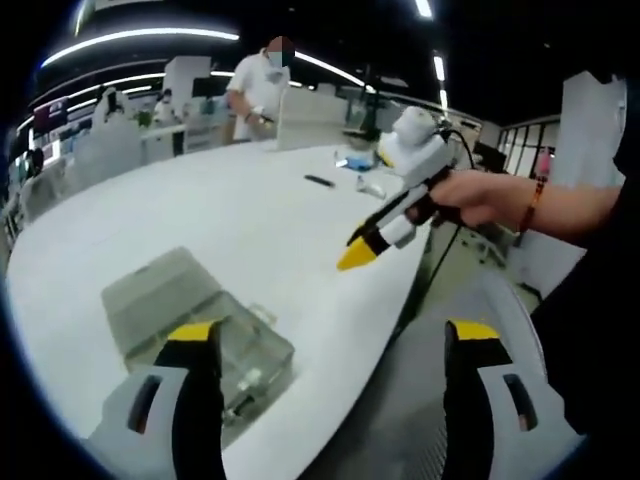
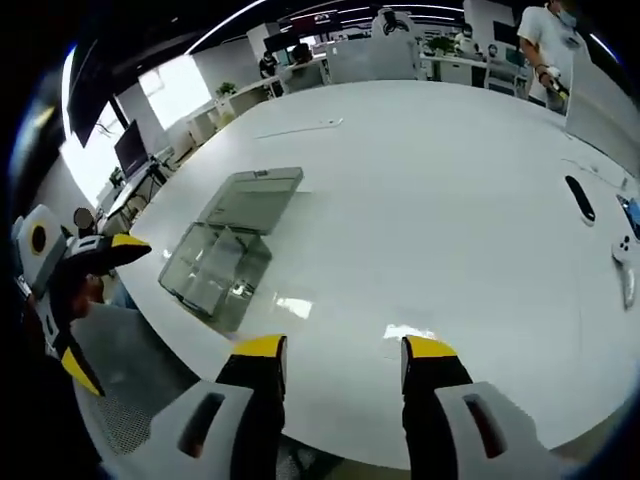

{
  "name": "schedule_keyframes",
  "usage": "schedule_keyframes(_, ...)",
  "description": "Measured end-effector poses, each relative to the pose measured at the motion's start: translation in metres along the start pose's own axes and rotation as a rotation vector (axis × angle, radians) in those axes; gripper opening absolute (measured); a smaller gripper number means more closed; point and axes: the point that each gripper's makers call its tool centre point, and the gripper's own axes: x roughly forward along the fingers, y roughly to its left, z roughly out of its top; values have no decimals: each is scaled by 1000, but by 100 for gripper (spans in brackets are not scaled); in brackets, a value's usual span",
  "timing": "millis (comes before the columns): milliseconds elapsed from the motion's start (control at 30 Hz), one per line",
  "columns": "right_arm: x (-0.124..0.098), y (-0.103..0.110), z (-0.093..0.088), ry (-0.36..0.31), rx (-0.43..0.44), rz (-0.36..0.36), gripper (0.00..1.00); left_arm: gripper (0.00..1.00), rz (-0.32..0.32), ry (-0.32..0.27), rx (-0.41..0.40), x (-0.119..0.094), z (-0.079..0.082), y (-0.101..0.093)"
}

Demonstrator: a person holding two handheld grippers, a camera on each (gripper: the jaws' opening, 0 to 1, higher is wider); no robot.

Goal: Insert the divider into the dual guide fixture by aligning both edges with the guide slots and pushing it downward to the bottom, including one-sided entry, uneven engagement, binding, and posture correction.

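Your white table (image 2: pixel 430 180) spreads wide and mostly bare beyond the clear plastic fixture box (image 2: pixel 215 268), which sits near the table's rounded edge closest to you. Its lid (image 2: pixel 252 198) lies flat on the table, hinged open on the box's far side. Inside the box a clear divider panel (image 2: pixel 228 247) stands slanted; whether both its edges sit in the guide slots is unclear. Your left claw (image 1: pixel 330 340) is released, its jaws spread, one over the box and one past the table's edge. Your right claw (image 2: pixel 335 350) is also released, empty, above the table beside the box.
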Motion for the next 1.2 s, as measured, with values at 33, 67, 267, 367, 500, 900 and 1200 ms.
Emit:
schedule_keyframes(33,2,-3,-1,9,5,-3,43,92,-3,2,-1,1,-1,0)
schedule_keyframes(67,3,-4,-2,13,5,-4,44,92,-3,3,-2,1,-1,0)
schedule_keyframes(267,7,-11,-3,32,11,-4,44,93,-8,-13,-33,2,0,3)
schedule_keyframes(367,8,-14,-4,40,6,-10,44,94,-1,-7,-15,3,-2,4)
schedule_keyframes(500,11,-15,-7,59,-10,-17,44,97,-11,-13,-4,2,-2,1)
schedule_keyframes(900,18,-25,-18,127,-17,-52,43,96,4,-2,-37,0,-10,5)
schedule_keyframes(1200,23,-34,-22,160,-21,-72,43,95,-15,-15,-60,4,-5,9)
